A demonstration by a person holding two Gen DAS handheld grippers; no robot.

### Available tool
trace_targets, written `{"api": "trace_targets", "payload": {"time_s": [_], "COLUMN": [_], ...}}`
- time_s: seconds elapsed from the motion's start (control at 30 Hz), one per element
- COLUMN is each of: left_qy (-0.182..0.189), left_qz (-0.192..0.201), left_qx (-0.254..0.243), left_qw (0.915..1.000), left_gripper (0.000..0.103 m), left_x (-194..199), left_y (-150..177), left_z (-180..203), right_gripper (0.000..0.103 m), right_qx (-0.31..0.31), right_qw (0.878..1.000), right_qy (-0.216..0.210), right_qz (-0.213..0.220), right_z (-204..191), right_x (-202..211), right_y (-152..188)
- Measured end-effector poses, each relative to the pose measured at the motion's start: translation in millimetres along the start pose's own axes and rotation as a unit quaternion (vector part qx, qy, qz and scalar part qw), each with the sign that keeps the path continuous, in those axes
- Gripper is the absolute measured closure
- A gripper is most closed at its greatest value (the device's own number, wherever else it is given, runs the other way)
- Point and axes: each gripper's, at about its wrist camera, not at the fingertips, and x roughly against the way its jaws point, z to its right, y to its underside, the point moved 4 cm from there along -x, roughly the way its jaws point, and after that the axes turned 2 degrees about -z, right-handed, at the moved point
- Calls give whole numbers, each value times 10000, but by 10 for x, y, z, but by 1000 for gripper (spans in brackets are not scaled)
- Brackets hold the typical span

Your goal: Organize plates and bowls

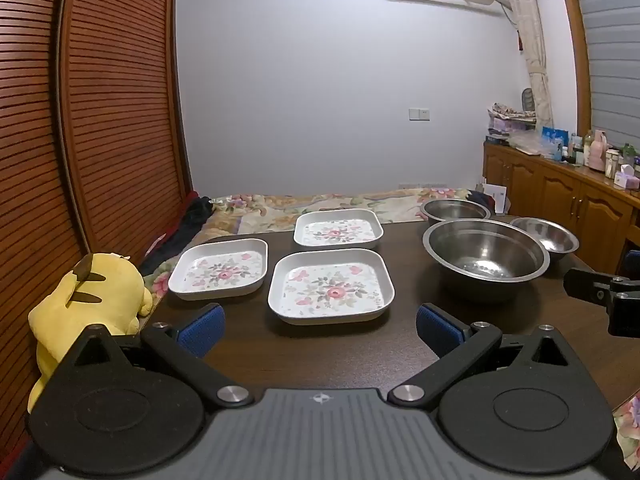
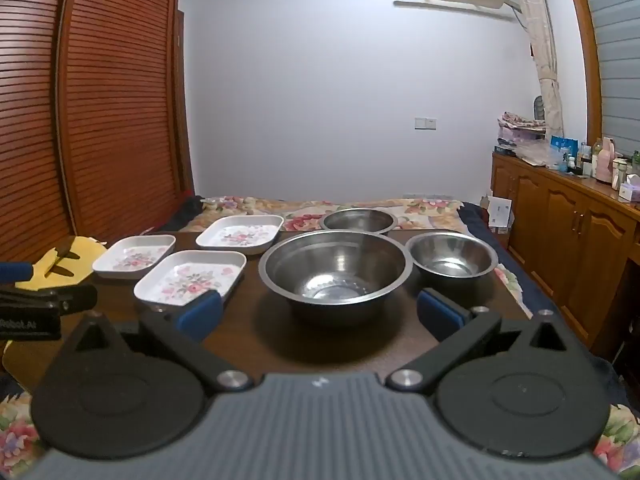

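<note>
From the left wrist view, the left gripper (image 1: 318,320) is held low over the near edge of the dark table (image 1: 320,352), tilted a little downward. Its two blue pads stand wide apart and there is nothing between them. Just in front of it lies the nearest plate (image 1: 331,287), square and white with flowers. The left plate (image 1: 219,269) lies beside it, and the far plate (image 1: 338,229) is behind; the three plates are near each other but none sits on another. To the right stand three steel bowls: the big bowl (image 1: 485,258), the small bowl (image 1: 545,237) close beside it, and the back bowl (image 1: 454,209). A yellow plush toy (image 1: 90,300) rests at the left edge of the table. At the right border I can see a black part of the right gripper (image 1: 604,292).

From the right wrist view, the right gripper (image 2: 320,314) is also held low and slightly tilted down, with its jaws fully apart and empty. It faces the big bowl (image 2: 335,266) directly. The small bowl (image 2: 452,256) is to its right, the back bowl (image 2: 358,220) behind, and no bowl is inside another.

I judge that the task is not started yet: every plate and bowl lies single. All the stacking of plates and nesting of bowls is left to do.
</note>
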Motion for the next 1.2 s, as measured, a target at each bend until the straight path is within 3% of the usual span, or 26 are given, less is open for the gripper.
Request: {"api": "trace_targets", "payload": {"time_s": [1.2], "left_qy": [-7], "left_qz": [84], "left_qx": [-70], "left_qw": [9999], "left_gripper": [0], "left_x": [62], "left_y": [-41], "left_z": [30], "right_gripper": [0], "right_qx": [-30], "right_qw": [10000], "right_qy": [48], "right_qz": [-29], "right_z": [-11], "right_x": [-25], "right_y": [20]}}
